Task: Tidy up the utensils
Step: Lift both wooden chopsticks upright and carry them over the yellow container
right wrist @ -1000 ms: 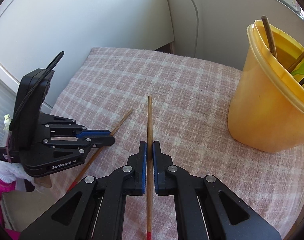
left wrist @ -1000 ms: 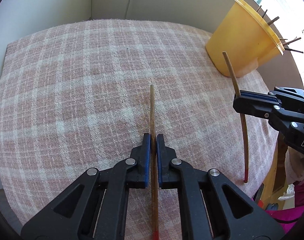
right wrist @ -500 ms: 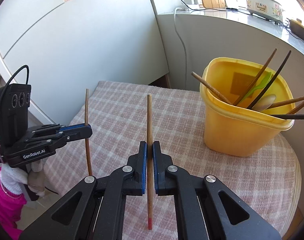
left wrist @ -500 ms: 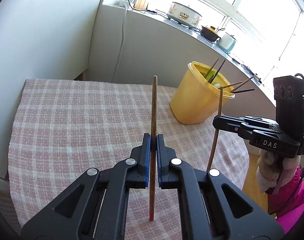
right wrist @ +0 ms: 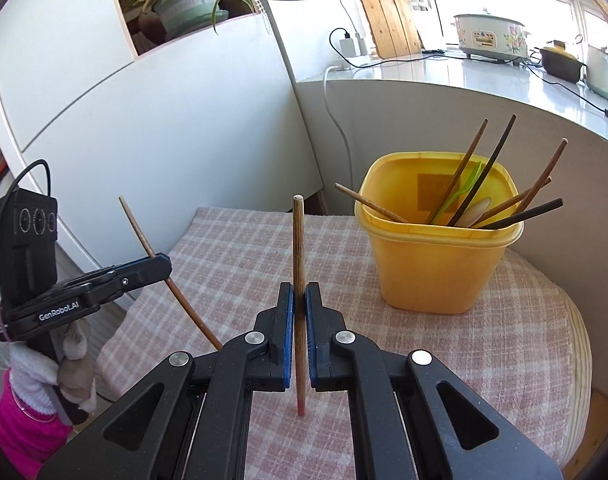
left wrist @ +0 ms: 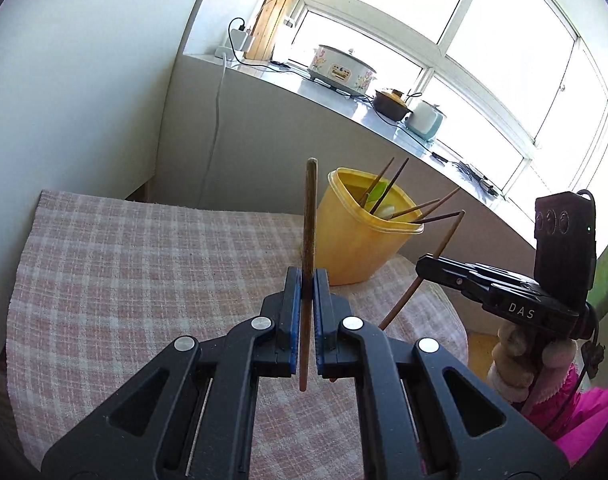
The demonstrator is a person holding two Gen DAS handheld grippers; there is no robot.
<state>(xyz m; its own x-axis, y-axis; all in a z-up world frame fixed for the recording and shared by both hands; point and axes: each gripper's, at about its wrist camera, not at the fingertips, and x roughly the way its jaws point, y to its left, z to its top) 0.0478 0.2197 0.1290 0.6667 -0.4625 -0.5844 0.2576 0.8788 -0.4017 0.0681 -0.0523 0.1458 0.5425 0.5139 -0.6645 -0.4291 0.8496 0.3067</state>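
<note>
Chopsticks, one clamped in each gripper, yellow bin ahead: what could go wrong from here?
1. The yellow bin already holds splayed sticks; an incoming chopstick may catch on them.
2. The left gripper and right gripper each pinch a chopstick mid-length; a knock could pivot it.
3. Both hands nearing one bin could collide.

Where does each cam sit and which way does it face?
Left wrist: on the left claw, looking along its fingers, tilted down over the checked cloth toward the yellow tub and windows; its claw is shut on a chopstick; the right claw and a gloved hand show at right.
Right wrist: on the right claw, facing the same tub; shut on its own chopstick; the left claw shows at left.
Shared: tub, cloth, each other's claw, cooker on the counter.
</note>
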